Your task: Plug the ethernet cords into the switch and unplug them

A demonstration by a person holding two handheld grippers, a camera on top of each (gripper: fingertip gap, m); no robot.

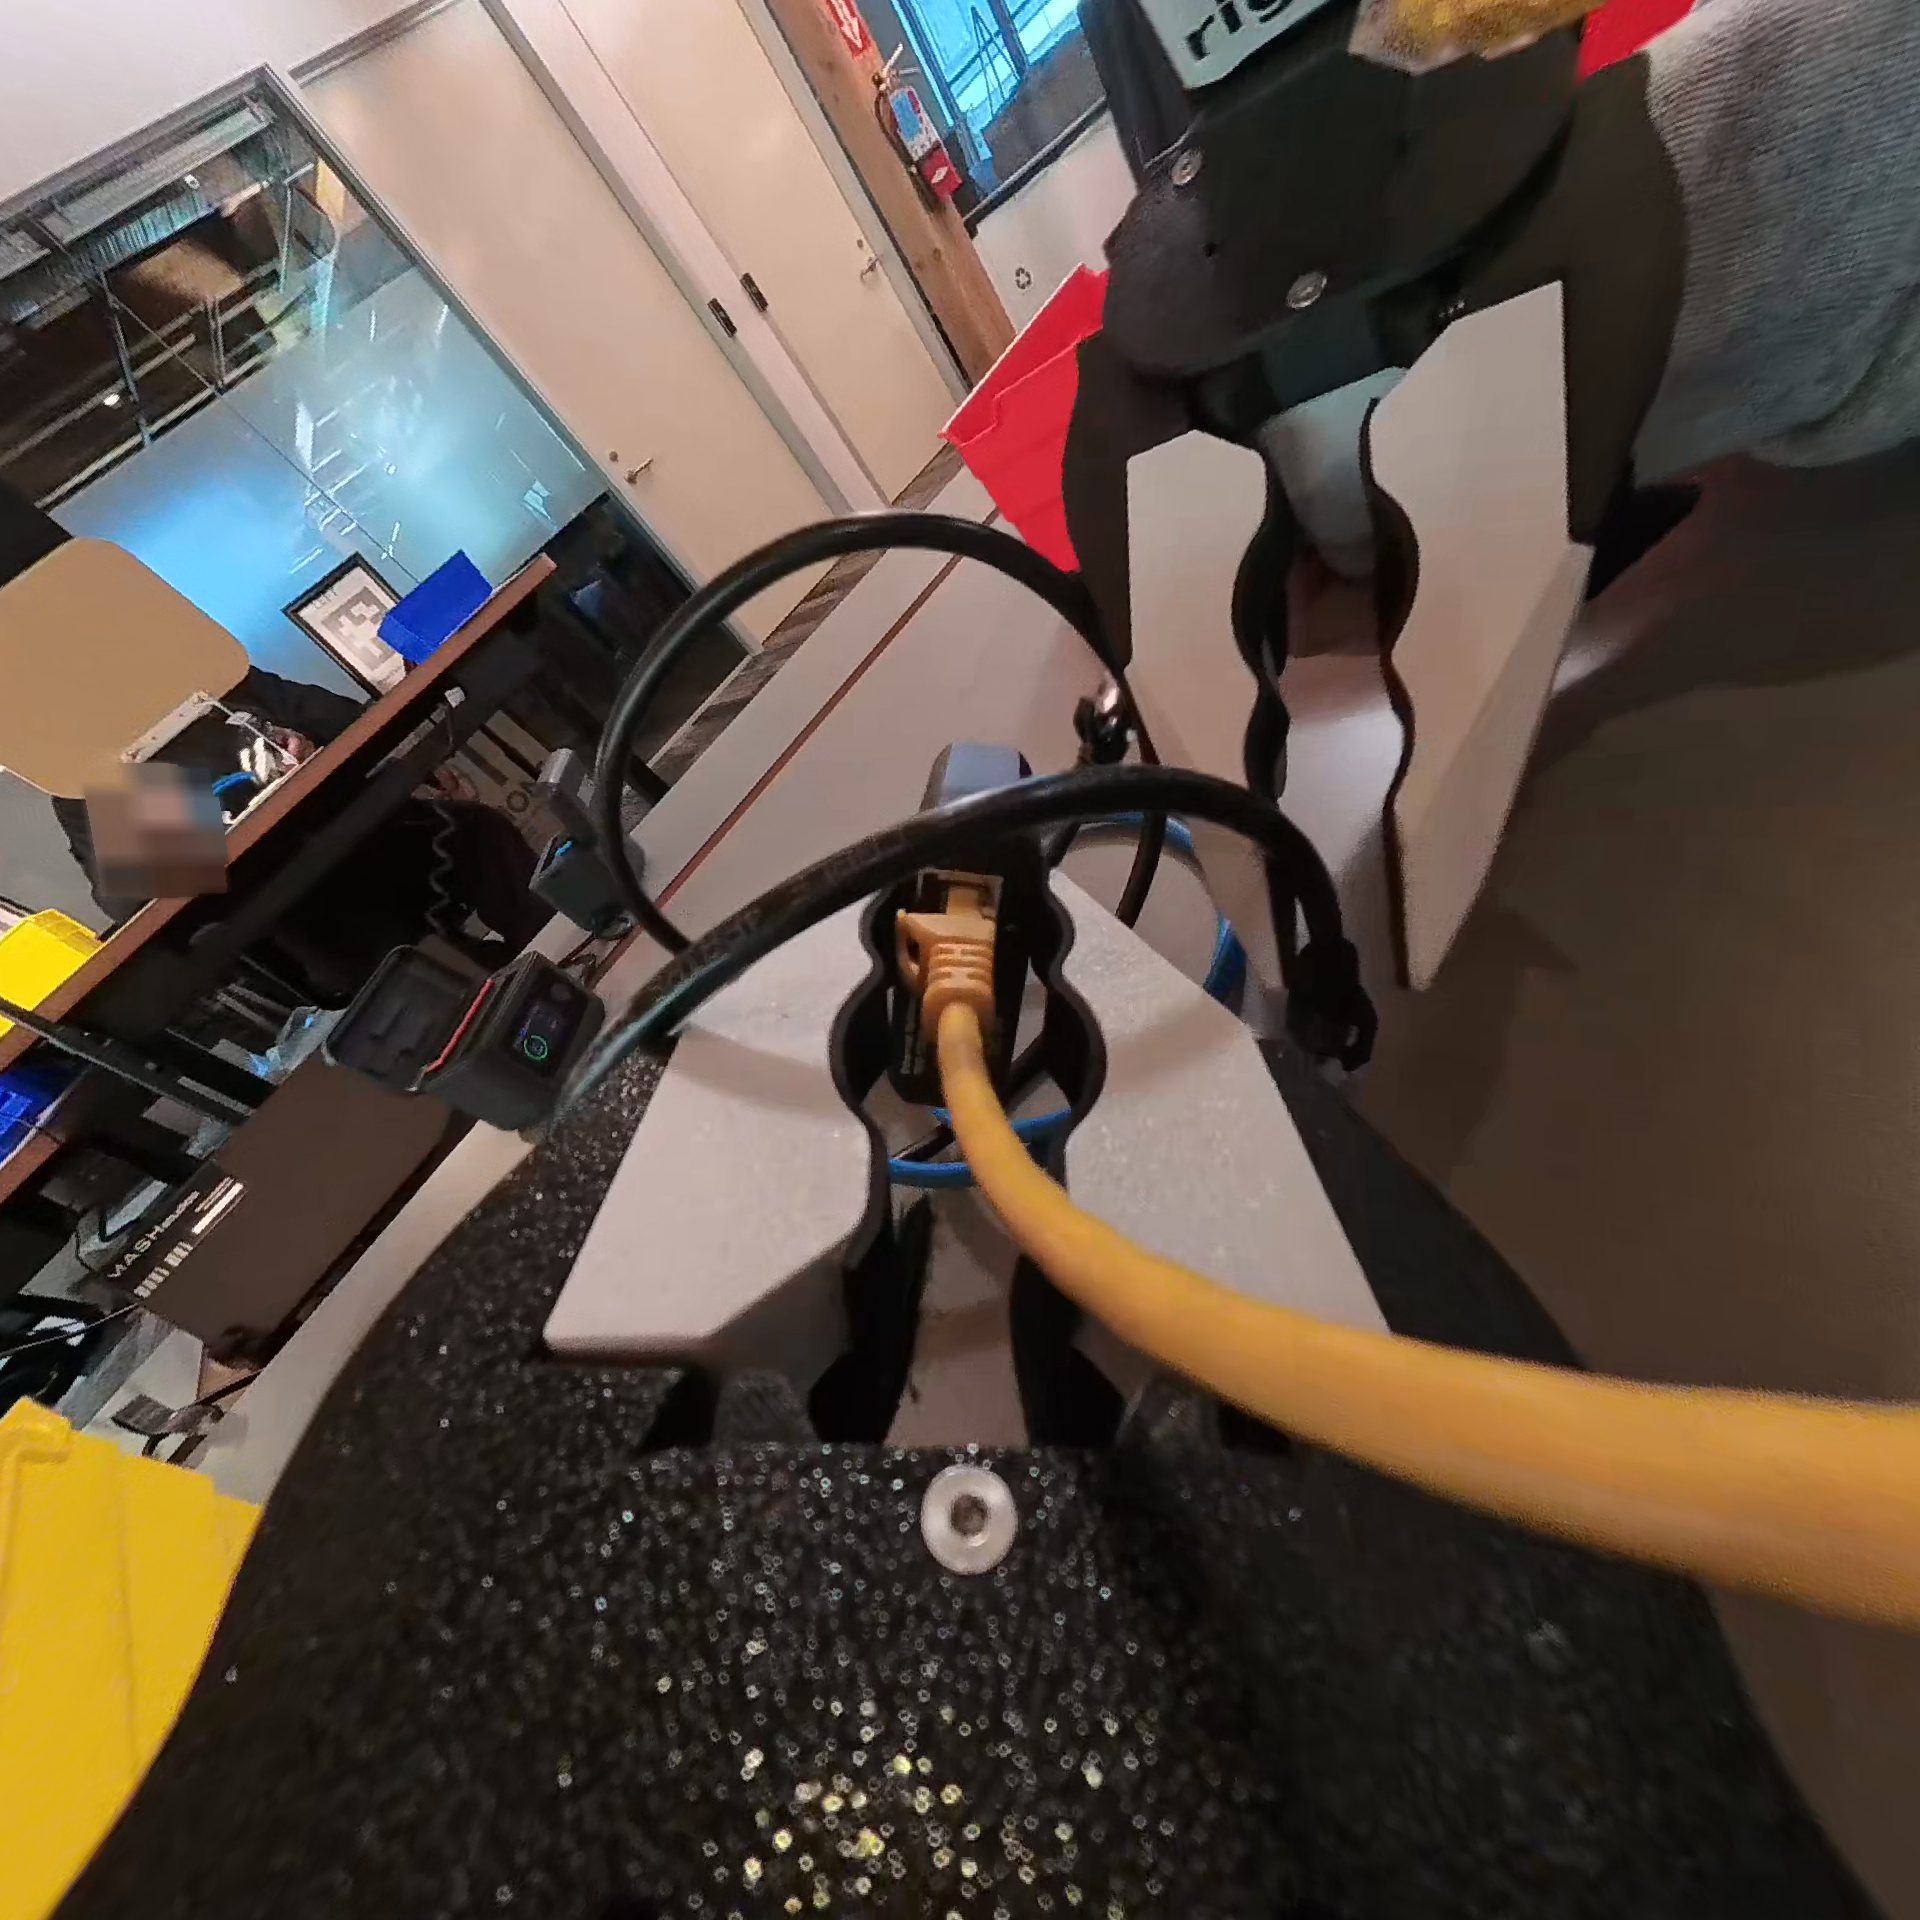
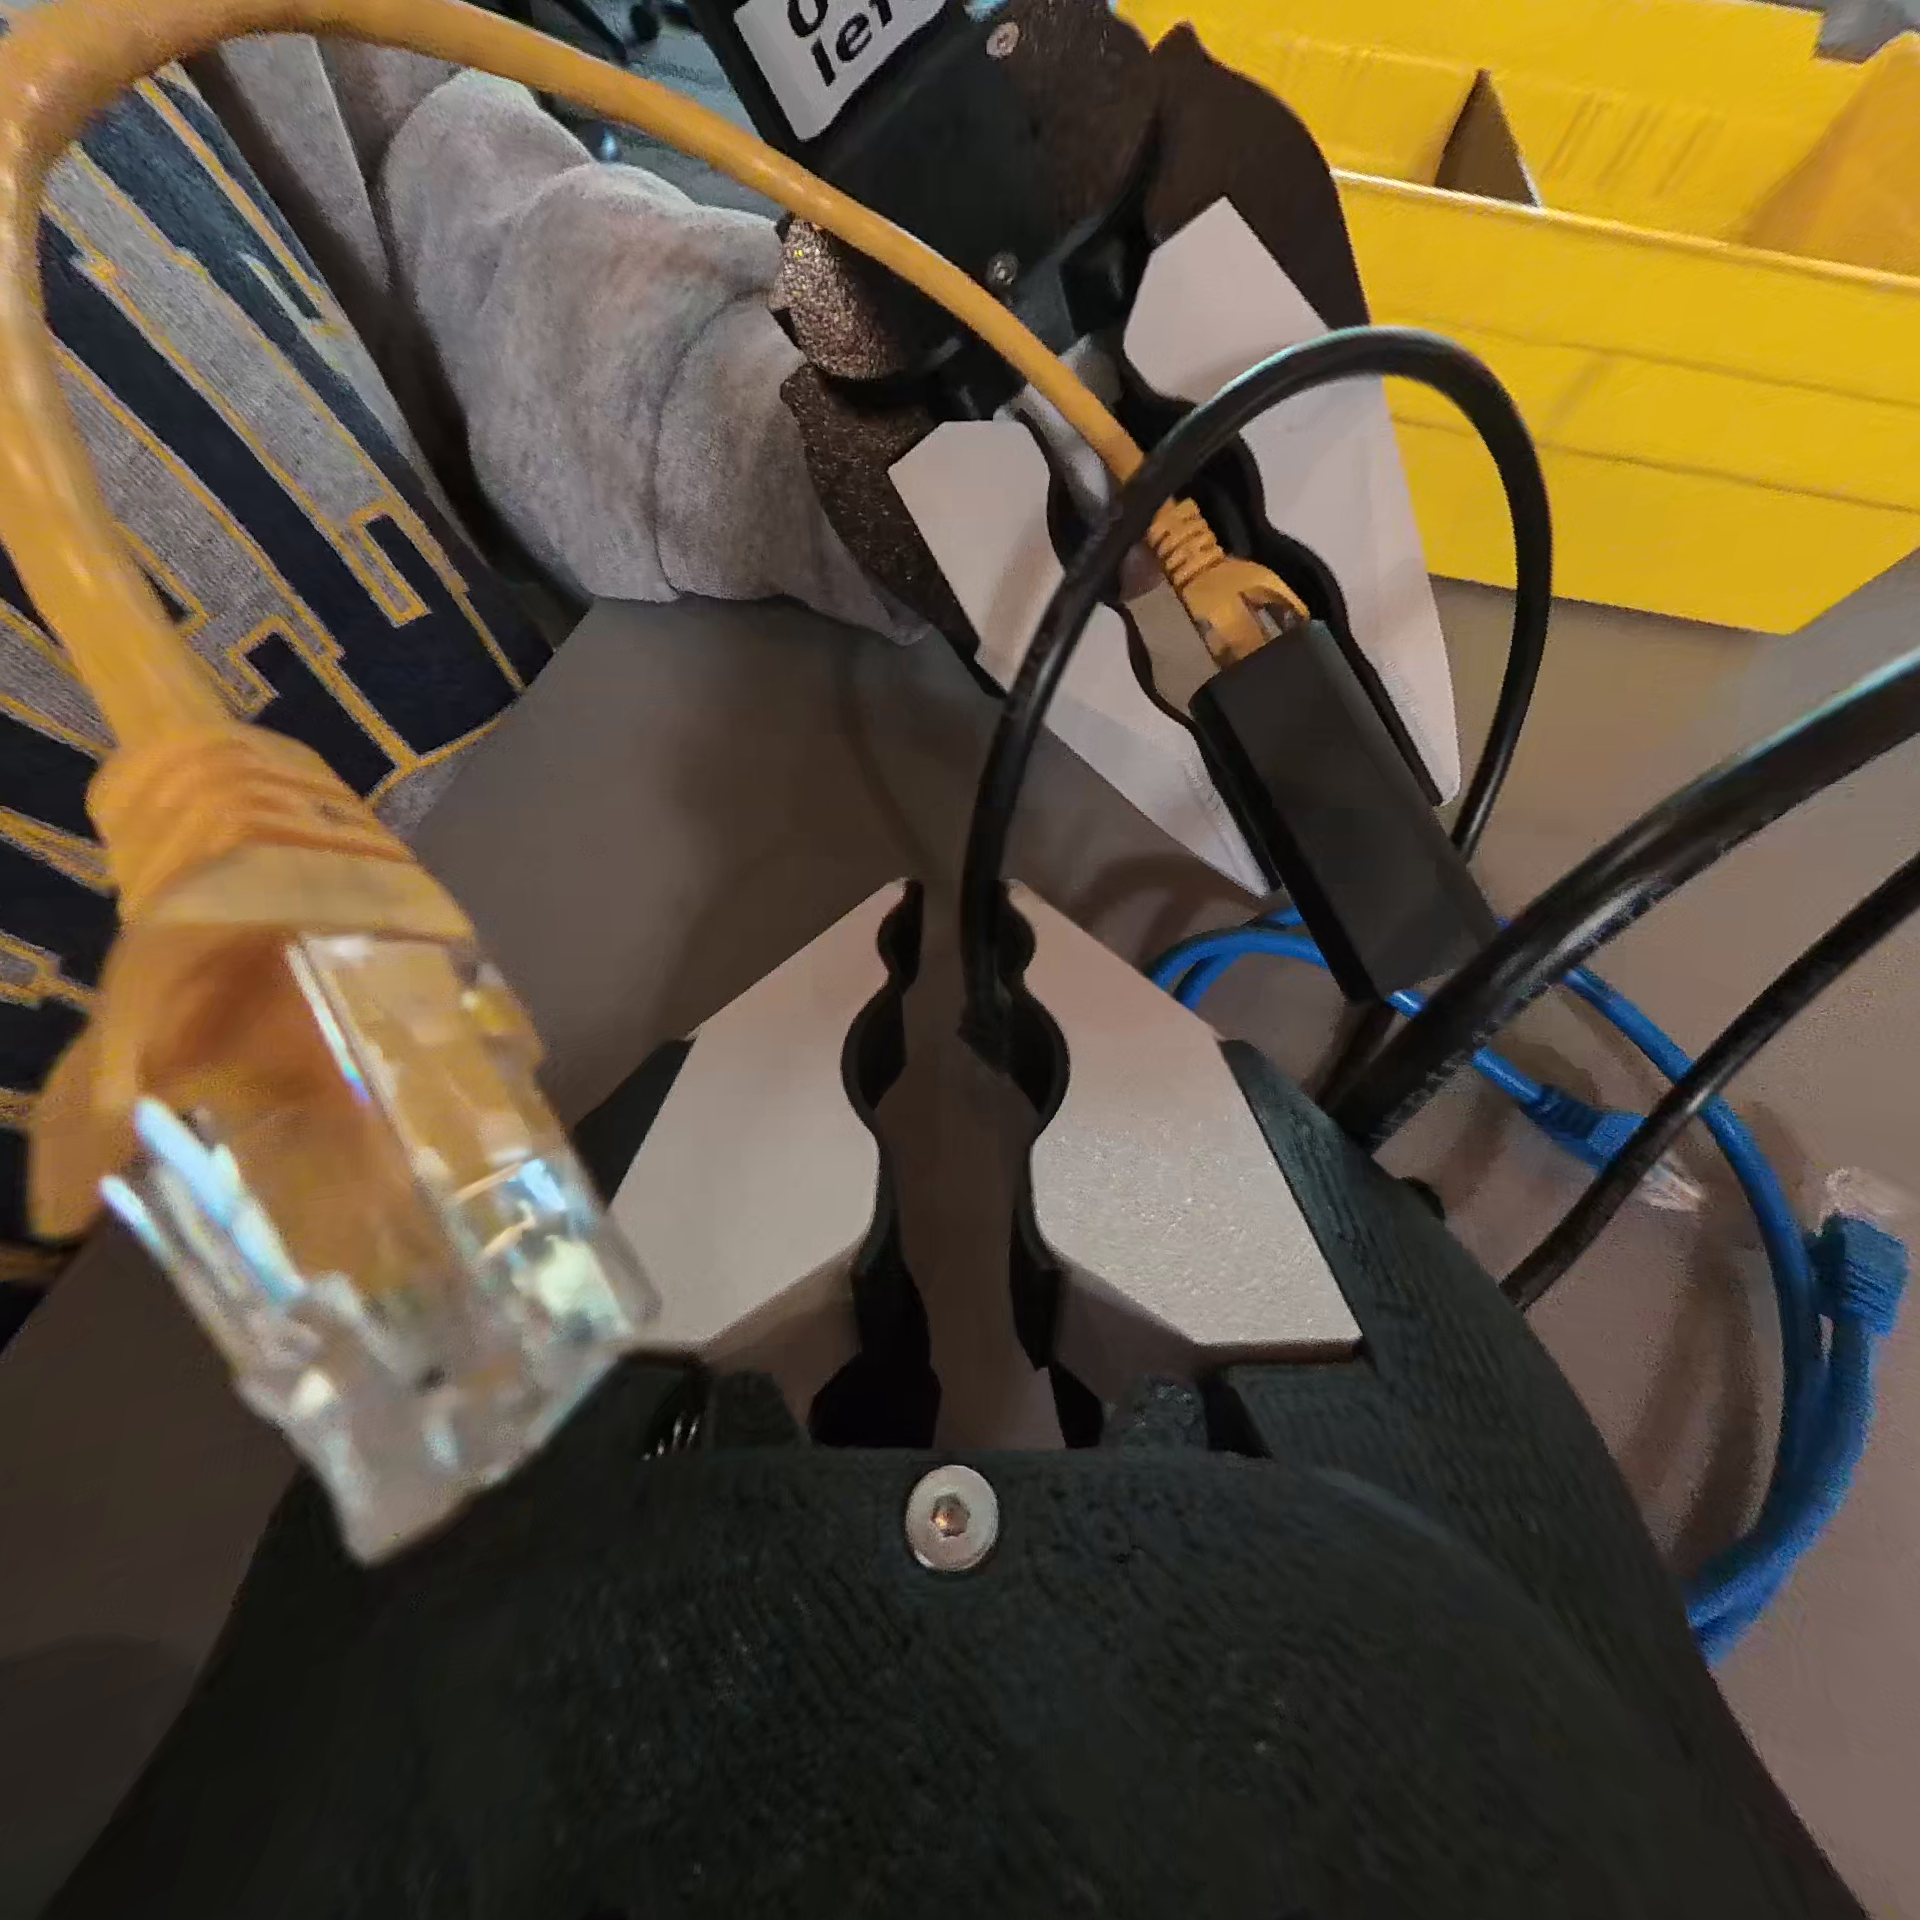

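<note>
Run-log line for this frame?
yellow plug: in switch | left gripper: shut on switch | right gripper: shut on black cord | blue cord: loose

a: where's the switch (image 2: 1340,800)?
b: between the left gripper (image 2: 1195,582) fingers, one cord's plug (image 2: 1236,608) in its upper end.
a: and below the switch?
b: a coiled cord (image 2: 1756,1174) on the table (image 2: 727,748).

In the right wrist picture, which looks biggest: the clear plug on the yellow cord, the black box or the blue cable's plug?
1. Clear plug, though it's nearest the camera.
2. Black box.
3. Blue cable's plug.
</note>
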